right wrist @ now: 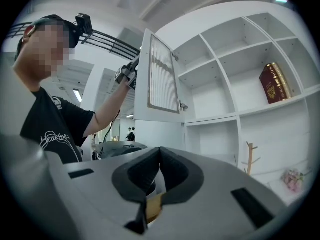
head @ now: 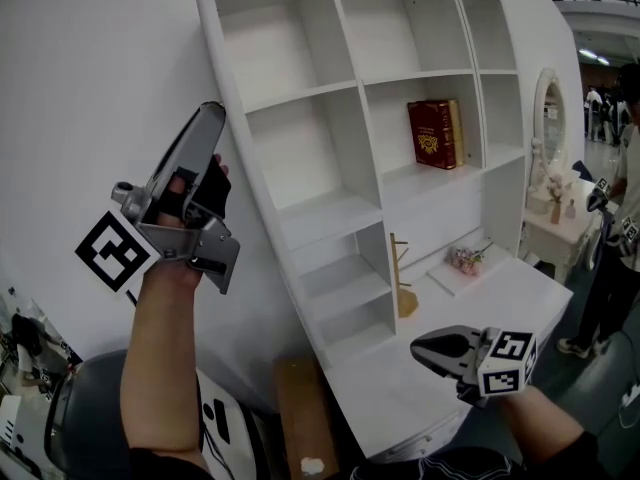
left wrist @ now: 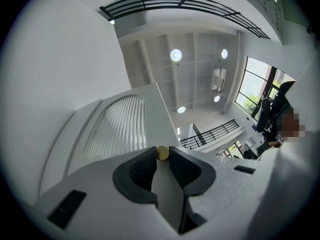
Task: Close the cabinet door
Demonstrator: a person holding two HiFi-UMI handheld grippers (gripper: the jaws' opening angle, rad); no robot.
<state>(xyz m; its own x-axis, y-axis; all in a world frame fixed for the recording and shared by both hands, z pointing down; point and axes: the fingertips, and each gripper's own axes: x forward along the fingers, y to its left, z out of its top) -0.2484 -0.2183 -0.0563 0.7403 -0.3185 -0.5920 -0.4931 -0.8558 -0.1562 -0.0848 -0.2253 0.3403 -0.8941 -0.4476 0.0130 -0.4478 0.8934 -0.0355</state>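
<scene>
The white cabinet [head: 300, 153] stands with its upper shelves exposed. Its door [right wrist: 161, 74], with a ribbed panel, is swung well out from the frame, so the closing has hardly begun, if at all. The left gripper [left wrist: 163, 160] is raised to the door's free edge, its jaws pinched on the small brass knob [left wrist: 162, 152]. From here, the door needs pushing round until it meets the frame. The right gripper [head: 432, 350] hangs low over the desk part, jaws together with nothing between them, as far as the dim gap shows.
</scene>
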